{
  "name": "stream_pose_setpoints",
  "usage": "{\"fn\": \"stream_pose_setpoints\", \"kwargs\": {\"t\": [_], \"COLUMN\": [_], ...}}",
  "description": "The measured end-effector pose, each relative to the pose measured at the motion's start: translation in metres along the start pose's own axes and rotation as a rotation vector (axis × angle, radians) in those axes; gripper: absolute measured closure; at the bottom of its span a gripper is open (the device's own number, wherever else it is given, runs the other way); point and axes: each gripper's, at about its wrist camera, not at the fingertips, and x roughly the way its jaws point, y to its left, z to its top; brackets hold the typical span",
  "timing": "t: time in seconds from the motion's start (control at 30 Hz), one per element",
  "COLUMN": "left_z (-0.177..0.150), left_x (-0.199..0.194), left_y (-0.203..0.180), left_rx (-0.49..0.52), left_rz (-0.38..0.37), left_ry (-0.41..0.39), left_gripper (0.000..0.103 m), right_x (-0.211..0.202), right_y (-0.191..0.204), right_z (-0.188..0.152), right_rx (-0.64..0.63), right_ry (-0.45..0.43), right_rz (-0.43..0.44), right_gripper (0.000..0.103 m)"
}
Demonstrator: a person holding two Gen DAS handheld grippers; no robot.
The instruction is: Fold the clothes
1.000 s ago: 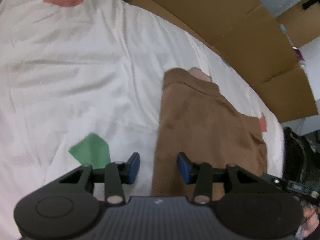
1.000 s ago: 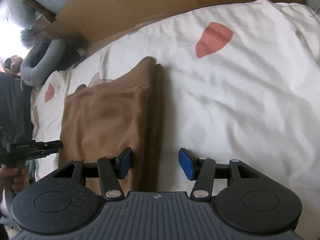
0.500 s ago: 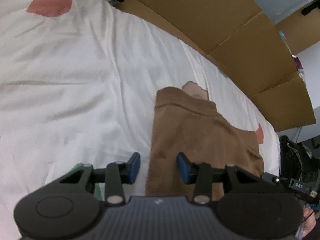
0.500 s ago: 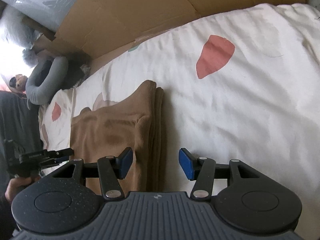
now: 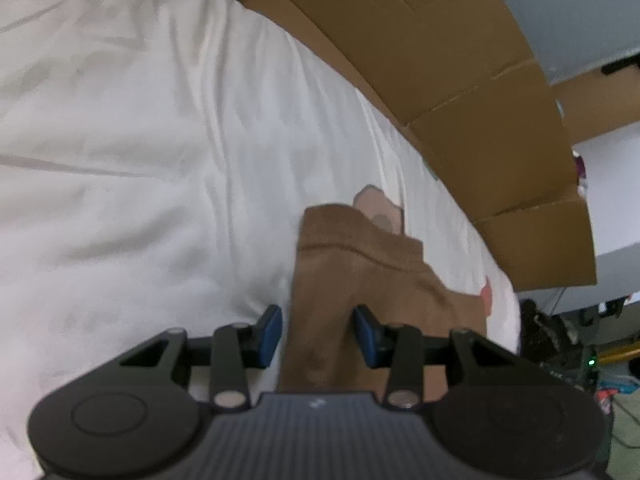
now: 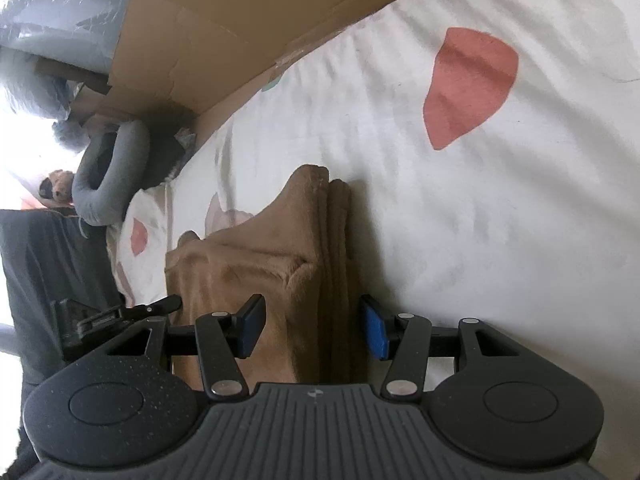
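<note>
Both grippers have closed in on one folded brown garment (image 5: 352,276) lying on the white sheet (image 5: 140,140). Left gripper (image 5: 318,336) and right gripper (image 6: 312,326) stand partly open, each straddling a garment edge, pads not pressing.

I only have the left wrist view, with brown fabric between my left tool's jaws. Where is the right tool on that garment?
Observer: The right tool straddles the opposite edge of the brown garment, with its jaws open and its pads not pressing.
Operator: What does that edge look like?
Observer: It is a stack of several folded layers, lying flat on the white sheet.
Operator: Anything beyond the garment on that side?
Observer: A grey U-shaped pillow sits past the sheet's far corner, well apart from the garment.
</note>
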Motion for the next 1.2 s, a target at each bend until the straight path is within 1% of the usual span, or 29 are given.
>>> {"fn": "stream_pose_setpoints", "kwargs": {"t": [0.03,0.07,0.1,0.13,0.2,0.27,0.3,0.33,0.37,0.4,0.47,0.57,0.63,0.67,0.87,0.97,1.0,1.03,1.07,1.1,1.13,1.2], "left_z": [0.001,0.003,0.003,0.004,0.004,0.004,0.004,0.004,0.004,0.004,0.001,-0.001,0.0,0.002,0.002,0.003,0.003,0.004,0.004,0.003,0.002,0.002], "left_x": [0.001,0.002,0.003,0.003,0.002,0.0,-0.001,-0.002,-0.003,-0.004,-0.004,-0.003,0.0,0.002,0.017,0.022,0.023,0.025,0.026,0.026,0.024,0.021], "left_y": [0.0,-0.001,-0.003,-0.006,-0.01,-0.009,-0.007,-0.004,-0.001,0.002,0.007,0.012,0.013,0.013,0.005,-0.001,-0.002,-0.002,-0.003,-0.004,-0.006,-0.01], "left_rx": [0.001,0.003,0.016,0.038,0.064,0.066,0.063,0.057,0.051,0.047,0.036,0.011,-0.01,-0.016,0.003,0.032,0.037,0.042,0.05,0.06,0.067,0.079], "left_rz": [-0.011,-0.022,-0.026,-0.025,-0.019,-0.022,-0.019,-0.014,-0.009,-0.014,-0.033,-0.063,-0.086,-0.097,-0.153,-0.155,-0.147,-0.133,-0.123,-0.121,-0.118,-0.107], "left_ry": [-0.004,-0.007,-0.011,-0.014,-0.013,-0.005,0.001,0.008,0.015,0.023,0.041,0.053,0.059,0.063,0.106,0.123,0.129,0.135,0.141,0.141,0.138,0.13], "left_gripper": [0.073,0.086,0.098,0.098,0.098,0.094,0.083,0.072,0.067,0.064,0.063,0.061,0.057,0.056,0.057,0.058,0.069,0.084,0.087,0.091,0.093,0.093], "right_x": [0.002,0.004,0.005,0.005,0.004,-0.001,-0.003,-0.005,-0.007,-0.01,-0.013,-0.012,-0.008,-0.004,0.009,0.014,0.018,0.02,0.023,0.026,0.029,0.029], "right_y": [0.001,0.003,0.006,0.008,0.011,0.011,0.01,0.009,0.008,0.005,0.0,-0.008,-0.01,-0.009,-0.002,0.0,0.003,0.006,0.009,0.013,0.016,0.02], "right_z": [0.001,0.002,0.003,0.004,0.007,0.008,0.007,0.007,0.005,0.004,0.0,-0.003,-0.003,-0.003,0.0,0.003,0.003,0.002,0.002,0.002,0.002,0.002], "right_rx": [-0.002,-0.013,-0.03,-0.04,-0.051,-0.058,-0.056,-0.053,-0.05,-0.044,-0.028,0.008,0.029,0.032,0.014,0.016,0.008,-0.006,-0.02,-0.035,-0.044,-0.058], "right_ry": [0.003,0.008,0.015,0.023,0.034,0.036,0.039,0.044,0.047,0.052,0.061,0.05,0.043,0.043,0.072,0.089,0.095,0.1,0.109,0.118,0.129,0.129], "right_rz": [0.004,0.004,-0.003,-0.014,-0.025,-0.023,-0.033,-0.044,-0.04,-0.034,-0.024,0.001,0.024,0.033,0.049,0.059,0.061,0.06,0.05,0.038,0.022,0.008], "right_gripper": [0.046,0.049,0.065,0.079,0.079,0.077,0.068,0.054,0.052,0.051,0.051,0.051,0.05,0.05,0.05,0.05,0.05,0.056,0.062,0.076,0.085,0.088]}}
